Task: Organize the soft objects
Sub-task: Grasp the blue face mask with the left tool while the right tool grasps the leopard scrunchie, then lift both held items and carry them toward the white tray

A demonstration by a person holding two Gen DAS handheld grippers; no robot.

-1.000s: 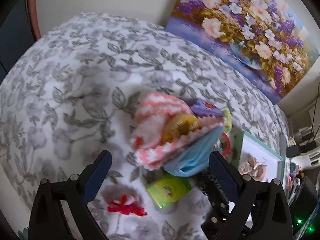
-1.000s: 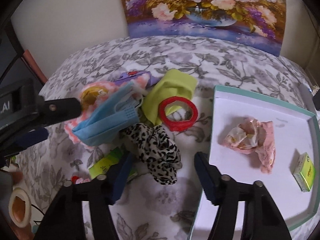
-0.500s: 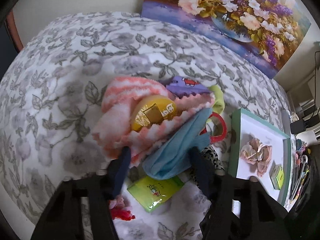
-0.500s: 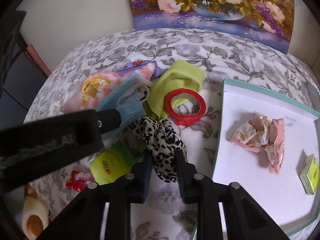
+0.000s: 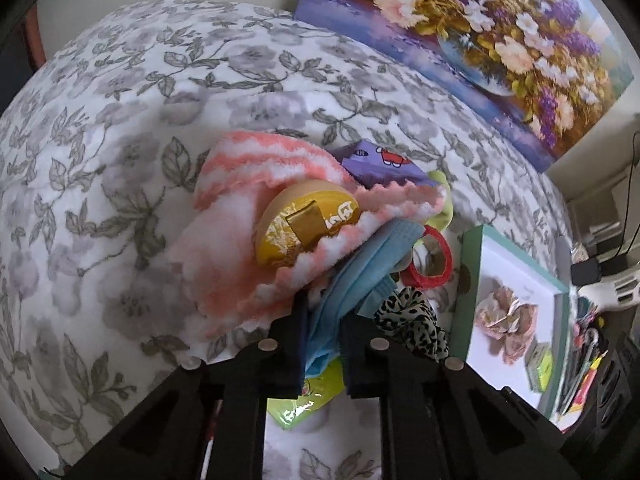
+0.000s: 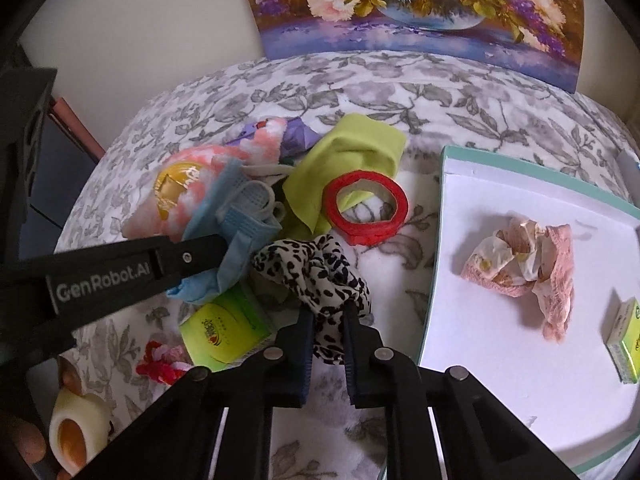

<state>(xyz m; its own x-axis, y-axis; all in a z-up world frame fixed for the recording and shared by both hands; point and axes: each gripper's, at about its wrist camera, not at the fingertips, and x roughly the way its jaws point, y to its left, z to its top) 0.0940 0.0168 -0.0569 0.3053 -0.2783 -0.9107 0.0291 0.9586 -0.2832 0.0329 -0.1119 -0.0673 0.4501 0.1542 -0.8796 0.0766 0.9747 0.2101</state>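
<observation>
The left gripper point(image 5: 323, 330) is clenching the pleated blue mask point(image 5: 360, 276), its jaws just closing; at three o'clock the right gripper point(image 6: 326, 330) is pinching the crinkly leopard-print scrunchie point(image 6: 316, 272), having just closed.

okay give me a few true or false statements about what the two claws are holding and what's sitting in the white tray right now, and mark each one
1. The left claw is shut on the blue face mask. True; its jaws have just been closing.
2. The right claw is shut on the red tape ring. False: it pinches the leopard-print scrunchie; the ring lies free on the bedspread.
3. A crumpled pink cloth lies in the white tray. True.
4. The tray holds nothing but the cloth. False: a small green box sits near its right edge.
5. The yellow-green cloth is inside the tray. False: it lies on the bedspread, left of the tray.
</observation>
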